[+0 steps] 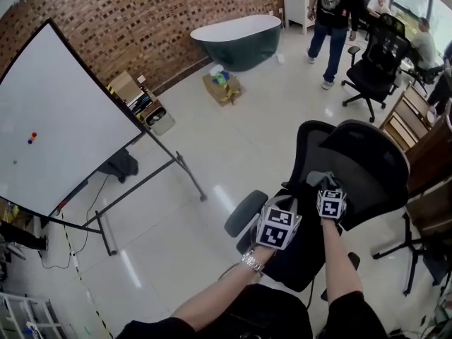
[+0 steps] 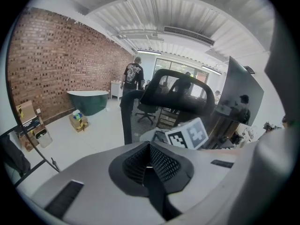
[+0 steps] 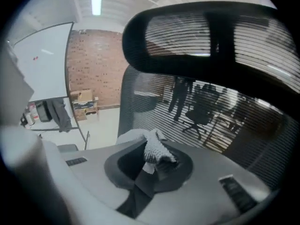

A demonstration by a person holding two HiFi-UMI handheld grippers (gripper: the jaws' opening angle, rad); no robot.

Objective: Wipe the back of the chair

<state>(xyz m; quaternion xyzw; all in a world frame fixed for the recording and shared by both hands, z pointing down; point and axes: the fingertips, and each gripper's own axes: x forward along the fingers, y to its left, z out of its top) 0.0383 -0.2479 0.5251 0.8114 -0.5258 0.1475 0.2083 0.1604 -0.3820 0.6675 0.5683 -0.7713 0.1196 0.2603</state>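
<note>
The black mesh office chair (image 1: 357,164) stands just in front of me, its back turned toward me. My right gripper (image 1: 326,187) is shut on a grey cloth (image 1: 321,179) and holds it at the upper part of the backrest. In the right gripper view the cloth (image 3: 154,150) bunches up between the jaws, close to the mesh back (image 3: 211,116) and below the headrest (image 3: 201,41). My left gripper (image 1: 281,207) is beside the right one, to its left, near the chair's left edge. Its jaws (image 2: 150,162) meet with nothing between them. The chair back (image 2: 161,100) shows ahead of it.
A whiteboard on a wheeled stand (image 1: 60,119) fills the left. A green bathtub (image 1: 236,39) and a cardboard box (image 1: 222,88) lie farther back. A person (image 1: 333,16) stands near another black office chair (image 1: 378,62). Wooden furniture (image 1: 424,157) sits to the right.
</note>
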